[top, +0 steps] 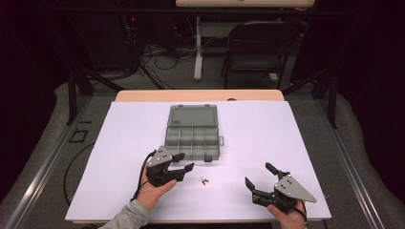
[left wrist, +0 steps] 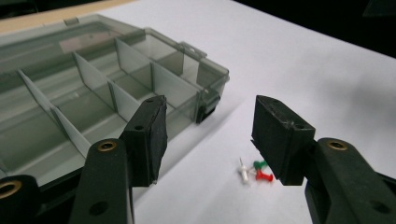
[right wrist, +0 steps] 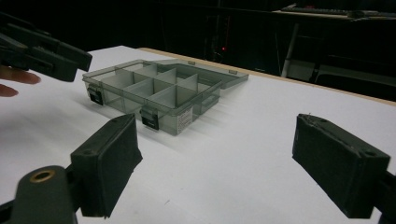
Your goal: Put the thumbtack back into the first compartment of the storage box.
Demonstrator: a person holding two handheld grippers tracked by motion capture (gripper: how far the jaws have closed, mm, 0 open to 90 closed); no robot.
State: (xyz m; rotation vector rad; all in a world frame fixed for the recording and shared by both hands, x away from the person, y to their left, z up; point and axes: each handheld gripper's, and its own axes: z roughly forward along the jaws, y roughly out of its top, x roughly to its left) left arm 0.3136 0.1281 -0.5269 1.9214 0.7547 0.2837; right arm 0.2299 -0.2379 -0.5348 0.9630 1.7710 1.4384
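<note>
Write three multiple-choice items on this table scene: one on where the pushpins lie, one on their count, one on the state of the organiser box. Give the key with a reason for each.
1. Where do the pushpins lie?
A. In a compartment of the box
B. On the white sheet, in front of the box
C. Between the right gripper's pads

2. How many pushpins can be seen?
A. Three
B. One
C. Six

3. The compartment box is:
A. Latched shut
B. Upside down
C. Open, lid laid back flat

Key: B, they rest on the white sheet near the left gripper, outside the box. A, the left gripper view shows a white, a green and a red one. C, the dividers are uncovered and the lid lies behind them.
</note>
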